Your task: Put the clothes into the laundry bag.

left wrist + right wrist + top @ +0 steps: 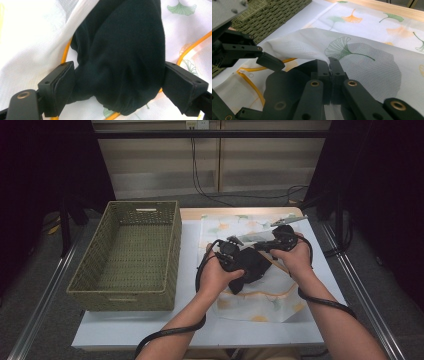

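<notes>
A dark garment (120,57) is seen bunched into a rounded lump on a white mesh bag (372,65) printed with ginkgo leaves and edged by an orange zipper (65,51). In the left gripper view its long axis runs from the bottom edge up and away, the rounded end toward the camera. It sits between the jaws of the left gripper (233,251), which are spread wide and press or nearly press against its two sides. Part of it is seen as a dark shadow through the mesh in the right gripper view. The bag's upper layer is pinched at its edge by the right gripper (329,65), whose jaws are closed together on the fabric and hold it lifted. The bag lies on the table (195,320), right of a woven basket (131,255).
</notes>
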Tool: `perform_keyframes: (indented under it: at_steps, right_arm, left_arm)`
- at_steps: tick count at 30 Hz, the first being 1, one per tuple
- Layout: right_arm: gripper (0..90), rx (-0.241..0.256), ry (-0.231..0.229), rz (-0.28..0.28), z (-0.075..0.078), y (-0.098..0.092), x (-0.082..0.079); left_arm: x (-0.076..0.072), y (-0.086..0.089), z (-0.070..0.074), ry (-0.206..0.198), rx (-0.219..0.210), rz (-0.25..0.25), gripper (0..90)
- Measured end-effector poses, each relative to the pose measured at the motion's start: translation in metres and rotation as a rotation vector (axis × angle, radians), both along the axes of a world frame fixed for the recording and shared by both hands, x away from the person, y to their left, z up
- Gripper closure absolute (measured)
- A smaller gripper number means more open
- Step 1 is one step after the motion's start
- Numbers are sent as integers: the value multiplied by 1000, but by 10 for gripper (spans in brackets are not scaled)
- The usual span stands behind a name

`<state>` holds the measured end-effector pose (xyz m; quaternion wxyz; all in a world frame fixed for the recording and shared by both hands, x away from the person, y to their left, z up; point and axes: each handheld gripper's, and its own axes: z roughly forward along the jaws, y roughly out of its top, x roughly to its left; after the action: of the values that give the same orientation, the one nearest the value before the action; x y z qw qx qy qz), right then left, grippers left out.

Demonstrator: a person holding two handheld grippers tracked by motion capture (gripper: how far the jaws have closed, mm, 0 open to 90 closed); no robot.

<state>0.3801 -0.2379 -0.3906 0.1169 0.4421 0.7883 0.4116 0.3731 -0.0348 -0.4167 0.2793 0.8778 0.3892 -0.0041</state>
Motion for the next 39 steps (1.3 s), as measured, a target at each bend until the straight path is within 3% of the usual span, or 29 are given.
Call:
perform_keyframes:
  at_steps: [5,9,14,21,30,39]
  right_arm:
    - [900,2,6,-4,0,0,1]
    - [900,3,7,-2,-1,-2,1]
    - [900,3,8,-5,-1,-4,-1]
    - [900,3,9,-3,-1,-3,-2]
    - [900,6,6,1,0,-2,-2]
    - [900,8,5,2,0,-2,-3]
  left_arm:
    - [-2,-3,-6,26,7,-2,172]
    - [-4,-6,-10,48,-2,2,313]
    - [-2,-4,-7,86,-27,32,618]
    - [0,-5,-9,90,-64,77,778]
    - [8,-11,-12,104,-116,125,814]
    - [15,-18,-16,74,-148,161,812]
